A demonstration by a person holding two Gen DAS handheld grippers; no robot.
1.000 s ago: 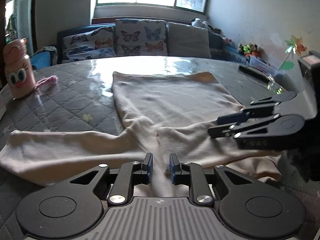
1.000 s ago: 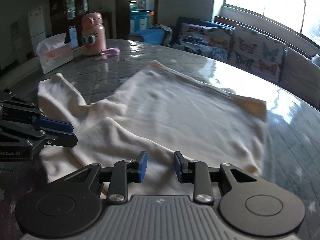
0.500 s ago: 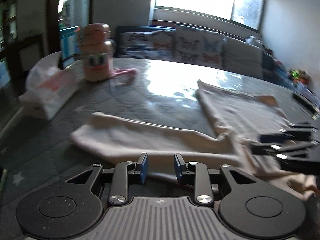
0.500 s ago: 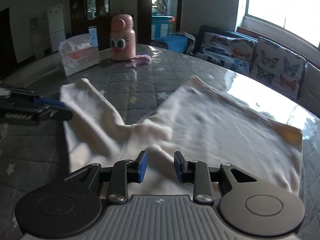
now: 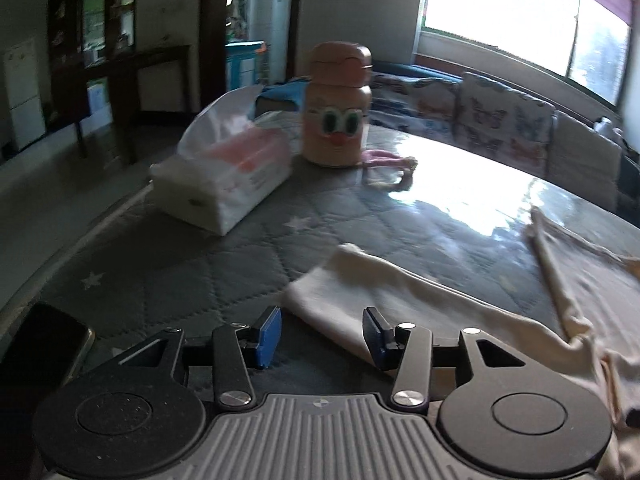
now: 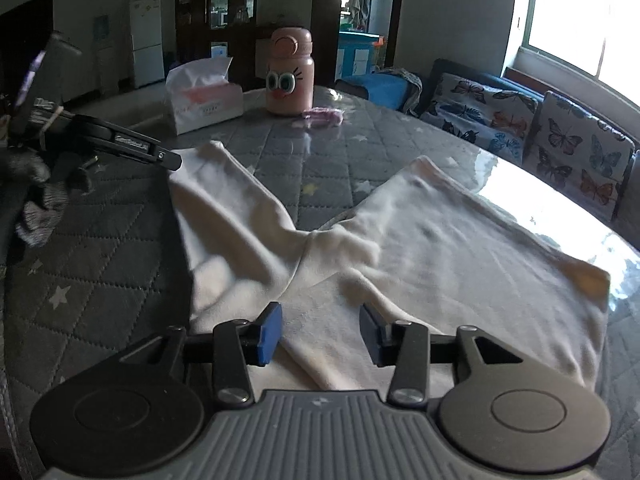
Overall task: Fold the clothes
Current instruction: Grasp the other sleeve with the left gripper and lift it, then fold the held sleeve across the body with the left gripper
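The cream garment point(image 6: 420, 248) is lying spread flat on the grey quilted table cover point(image 6: 100, 248), with one sleeve point(image 6: 224, 216) stretched out toward the table's left side and the body reaching toward the sunlit far edge. In the right wrist view the whole body and the sleeve are being shown together; in the left wrist view only the sleeve end point(image 5: 360, 296) and a strip of the body are being shown, at the right of the frame.

A dark phone point(image 5: 44, 344) at the table's near edge is being shown only by the left wrist view. The pink bottle point(image 6: 290, 72) with cartoon eyes and the tissue pack point(image 6: 204, 96) are being shown by both views, standing near each other beyond the sleeve.

The left gripper point(image 5: 322, 334) is being held with its jaws apart and opening; the sleeve's cuff end is lying between the blue pads, and no pad is pressing on it. The right gripper point(image 6: 320, 332) is likewise being held apart and opening over the garment's near edge, with cloth lying between the pads but not clamped
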